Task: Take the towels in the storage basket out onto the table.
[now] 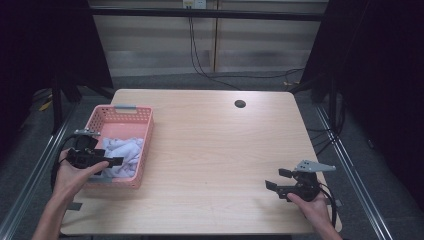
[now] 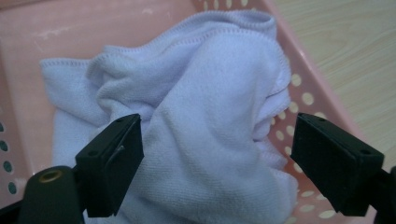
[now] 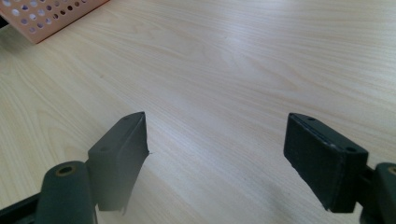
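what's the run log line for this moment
left gripper: open over towel | towel: in basket | right gripper: open, above table

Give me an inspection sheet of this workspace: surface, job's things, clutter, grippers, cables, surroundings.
Surface: light wooden table, with a round grommet hole near the far edge.
Job's things: crumpled white towel lying inside the pink perforated basket at the table's left side.
Clutter: nothing seen.
Grippers: left gripper open, jaws spread over the towel inside the basket; right gripper open, low over bare table at the near right, holding nothing.
Cables: black cables run down the back wall and across the floor; a cable trails from each gripper.
Surroundings: dark curtains on both sides, pale panelled wall behind, grey floor, metal rails beside the table.
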A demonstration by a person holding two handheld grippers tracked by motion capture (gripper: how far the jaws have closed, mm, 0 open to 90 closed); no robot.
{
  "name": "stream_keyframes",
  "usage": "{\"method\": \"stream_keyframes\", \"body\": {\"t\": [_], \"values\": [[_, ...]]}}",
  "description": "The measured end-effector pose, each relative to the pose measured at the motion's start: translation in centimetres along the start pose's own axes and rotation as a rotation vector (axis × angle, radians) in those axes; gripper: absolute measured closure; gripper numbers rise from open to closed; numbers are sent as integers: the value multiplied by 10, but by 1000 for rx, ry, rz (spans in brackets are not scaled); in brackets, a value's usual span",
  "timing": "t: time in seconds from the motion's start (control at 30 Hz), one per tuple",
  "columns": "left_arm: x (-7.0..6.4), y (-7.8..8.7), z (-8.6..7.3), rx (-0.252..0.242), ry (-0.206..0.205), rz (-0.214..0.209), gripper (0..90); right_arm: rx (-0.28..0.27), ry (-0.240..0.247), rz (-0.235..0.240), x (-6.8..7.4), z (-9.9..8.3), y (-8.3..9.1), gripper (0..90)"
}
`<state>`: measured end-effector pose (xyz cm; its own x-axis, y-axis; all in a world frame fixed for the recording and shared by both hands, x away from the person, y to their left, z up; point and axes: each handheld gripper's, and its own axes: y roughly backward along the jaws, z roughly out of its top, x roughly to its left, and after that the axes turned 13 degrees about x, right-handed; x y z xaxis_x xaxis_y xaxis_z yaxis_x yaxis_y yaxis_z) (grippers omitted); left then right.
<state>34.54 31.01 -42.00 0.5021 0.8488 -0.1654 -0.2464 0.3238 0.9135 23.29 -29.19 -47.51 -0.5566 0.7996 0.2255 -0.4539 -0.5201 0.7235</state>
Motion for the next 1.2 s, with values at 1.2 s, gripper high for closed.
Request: {"method": "stream_keyframes", "body": {"t": [1.2], "values": [[28,-54,38,403,50,-7,0,42,20,45,0,0,-3,232]]}}
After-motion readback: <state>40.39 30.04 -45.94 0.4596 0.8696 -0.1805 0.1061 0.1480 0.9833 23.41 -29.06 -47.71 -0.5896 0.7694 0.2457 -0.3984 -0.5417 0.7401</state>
